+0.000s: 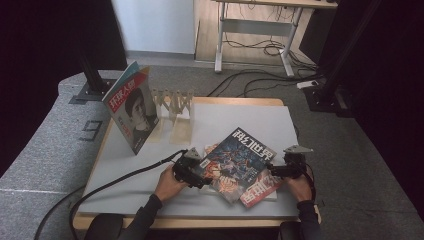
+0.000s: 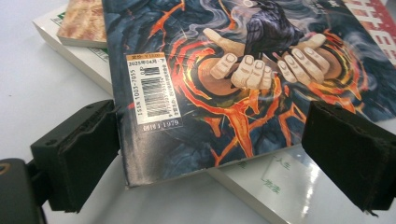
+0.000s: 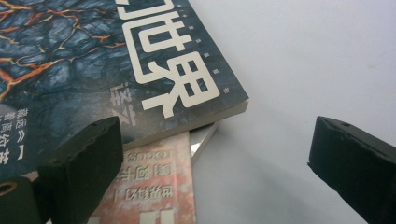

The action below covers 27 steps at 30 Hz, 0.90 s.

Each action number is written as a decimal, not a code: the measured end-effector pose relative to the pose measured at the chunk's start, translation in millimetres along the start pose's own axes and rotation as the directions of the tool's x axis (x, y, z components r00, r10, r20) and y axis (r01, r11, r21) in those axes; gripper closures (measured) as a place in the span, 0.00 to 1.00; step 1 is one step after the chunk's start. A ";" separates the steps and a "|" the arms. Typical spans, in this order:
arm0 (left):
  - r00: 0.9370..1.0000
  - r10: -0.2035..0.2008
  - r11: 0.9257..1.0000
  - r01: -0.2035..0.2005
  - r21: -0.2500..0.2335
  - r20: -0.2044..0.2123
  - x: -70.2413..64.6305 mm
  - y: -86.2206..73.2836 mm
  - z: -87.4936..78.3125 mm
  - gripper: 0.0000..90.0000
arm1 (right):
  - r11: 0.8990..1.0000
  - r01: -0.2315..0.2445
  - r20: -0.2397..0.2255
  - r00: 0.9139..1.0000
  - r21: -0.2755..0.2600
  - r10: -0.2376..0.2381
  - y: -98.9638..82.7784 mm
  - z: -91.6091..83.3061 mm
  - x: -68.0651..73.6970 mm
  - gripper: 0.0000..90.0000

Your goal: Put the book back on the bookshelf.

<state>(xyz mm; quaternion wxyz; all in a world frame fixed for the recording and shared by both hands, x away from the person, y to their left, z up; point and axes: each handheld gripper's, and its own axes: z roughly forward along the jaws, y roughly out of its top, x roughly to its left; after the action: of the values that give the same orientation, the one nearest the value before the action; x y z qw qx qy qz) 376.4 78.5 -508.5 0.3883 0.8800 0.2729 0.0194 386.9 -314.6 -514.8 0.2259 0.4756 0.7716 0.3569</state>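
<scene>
Nearest the high camera: two forearms in dark sleeves, coming in from the bottom edge, each hand with a gripper. Left gripper (image 1: 192,167) at the left lower corner of the dark magazine (image 1: 239,156), jaws wide apart, one black pad on each side of that corner, nothing clamped between them. In the left gripper view, the same corner of the magazine (image 2: 243,74) between the two pads, with a white barcode label (image 2: 154,91) close to the left pad; left pad just beside the cover edge, touching or not cannot be told. Right gripper (image 1: 281,170) at the right side of the pile, jaws also wide apart and holding nothing. In the right gripper view, right corner of the dark magazine (image 3: 116,60) with big white characters, lying above a red booklet (image 3: 154,186); left pad near its edge, right pad well apart over bare grey counter (image 3: 303,60).

Dark magazine on top of a small pile in the front middle of the counter (image 1: 150,165), slightly turned, resting on the red booklet (image 1: 257,192) and a white book (image 2: 261,186). Further back left, another magazine (image 1: 132,107) standing upright and tilted, beside a wooden rack (image 1: 172,102).
</scene>
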 end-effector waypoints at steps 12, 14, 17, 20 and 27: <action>0.999 -0.003 1.000 0.004 -0.017 0.046 -11.8 -5.2 -0.4 0.07 | 1.000 -0.012 0.037 0.999 -0.001 0.012 9.4 9.1 -8.4 0.05; 0.999 0.004 1.000 -0.003 -0.018 0.044 -12.9 -5.8 -0.4 0.08 | 1.000 -0.018 0.038 0.999 0.000 0.018 11.2 11.4 -10.6 0.05; 0.999 0.009 1.000 -0.008 -0.018 0.040 -11.8 -5.3 -1.3 0.11 | 1.000 -0.026 0.032 0.999 -0.002 0.026 11.9 13.3 -12.9 0.05; 0.999 0.015 1.000 -0.014 -0.021 0.030 -10.2 -4.8 -1.7 0.16 | 1.000 -0.029 0.032 0.999 -0.004 0.030 11.0 12.9 -12.7 0.05; 0.998 0.054 0.999 -0.054 0.006 -0.021 -11.4 -5.3 -7.9 0.13 | 1.000 -0.023 0.019 1.000 -0.014 0.024 11.3 5.8 -9.4 0.05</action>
<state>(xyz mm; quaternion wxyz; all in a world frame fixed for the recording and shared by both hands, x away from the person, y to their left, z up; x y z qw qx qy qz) 362.3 81.0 -504.7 0.3823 0.8878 0.2532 0.0387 401.6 -317.7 -509.8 0.2325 0.4865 0.7612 0.3603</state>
